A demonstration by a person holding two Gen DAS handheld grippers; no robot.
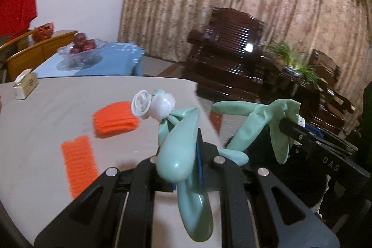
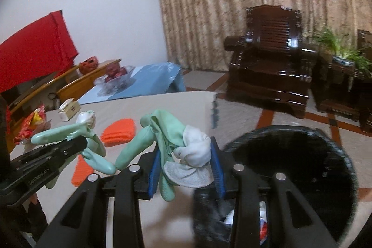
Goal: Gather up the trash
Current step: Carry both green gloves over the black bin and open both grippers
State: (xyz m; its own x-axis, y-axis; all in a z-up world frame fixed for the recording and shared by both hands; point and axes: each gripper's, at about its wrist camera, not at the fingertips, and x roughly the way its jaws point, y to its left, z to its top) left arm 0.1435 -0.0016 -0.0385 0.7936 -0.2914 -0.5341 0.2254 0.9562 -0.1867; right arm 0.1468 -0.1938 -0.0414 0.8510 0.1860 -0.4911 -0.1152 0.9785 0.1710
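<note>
My left gripper (image 1: 186, 155) is shut on a mint-green rubber glove (image 1: 179, 145) with a white rolled cuff, held above the grey table (image 1: 46, 122). My right gripper (image 2: 186, 162) is shut on a second green glove (image 2: 167, 127) with a white cuff, held near the table's right edge. Each gripper shows in the other's view: the right (image 1: 300, 131), the left (image 2: 69, 145). A black trash bin (image 2: 302, 166) with some trash inside stands on the floor below my right gripper. Two orange foam nets (image 1: 116, 117) (image 1: 79, 164) lie on the table.
A tissue box (image 1: 24, 83) and snack wrappers (image 2: 32, 122) sit at the table's far left. Beyond are a blue-covered table with a glass fruit bowl (image 1: 81, 50), a dark wooden armchair (image 2: 272, 62), a potted plant (image 2: 337, 45) and curtains.
</note>
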